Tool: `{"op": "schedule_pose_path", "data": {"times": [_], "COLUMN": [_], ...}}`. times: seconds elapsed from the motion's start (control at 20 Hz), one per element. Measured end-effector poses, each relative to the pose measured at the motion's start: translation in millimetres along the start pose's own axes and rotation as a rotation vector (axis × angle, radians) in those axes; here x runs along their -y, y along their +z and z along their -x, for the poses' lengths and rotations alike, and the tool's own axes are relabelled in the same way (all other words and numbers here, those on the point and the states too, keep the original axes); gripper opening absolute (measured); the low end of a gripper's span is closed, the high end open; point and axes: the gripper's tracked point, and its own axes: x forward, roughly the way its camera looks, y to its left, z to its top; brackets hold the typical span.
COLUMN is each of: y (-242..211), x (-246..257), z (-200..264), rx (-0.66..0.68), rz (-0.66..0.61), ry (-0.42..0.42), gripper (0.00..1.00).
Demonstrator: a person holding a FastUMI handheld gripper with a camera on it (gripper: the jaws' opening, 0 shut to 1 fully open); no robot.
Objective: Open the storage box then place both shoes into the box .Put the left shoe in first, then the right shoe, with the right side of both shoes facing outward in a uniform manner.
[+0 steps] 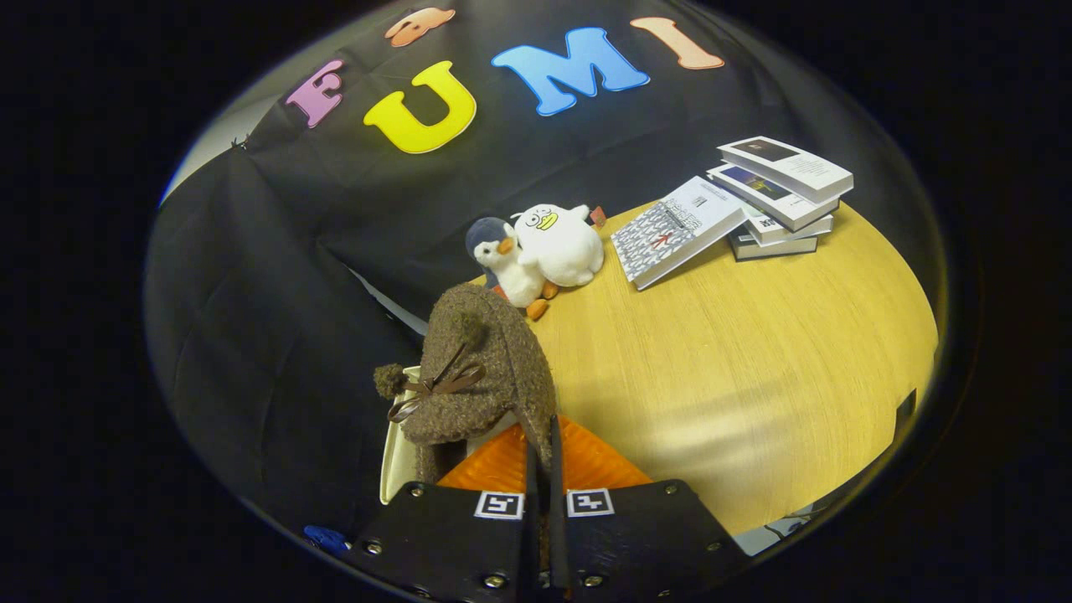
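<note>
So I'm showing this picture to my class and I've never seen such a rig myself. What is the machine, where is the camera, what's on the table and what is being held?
There is no robot arm here. A person holds a two-finger gripper in one hand, and the camera rides on it, looking forward along the fingers, so the picture bulges like a fisheye. The fingers are closed together, pinching the edge of a fuzzy brown shoe with a bow, lifted above the wooden table. Beyond the shoe sit two plush toys: a penguin and a white duck. Further along is a stack of books, with one more book leaning on it. A cream-coloured thing shows under the shoe; I cannot tell what it is.
</note>
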Motion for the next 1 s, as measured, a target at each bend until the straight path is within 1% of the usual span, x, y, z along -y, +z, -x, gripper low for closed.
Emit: {"op": "schedule_pose_path", "data": {"times": [0.25,0.45,0.8,1.0], "y": [-9,-16,-43,-54], "x": [-40,-62,-71,-60], "z": [-22,-42,-79,-87], "rx": [-0.002,0.018,-0.011,-0.016], "rz": [-0.008,-0.028,-0.045,-0.041], "ry": [0.034,0.035,-0.010,-0.071], "gripper": [0.05,0.05,0.05,0.05]}}
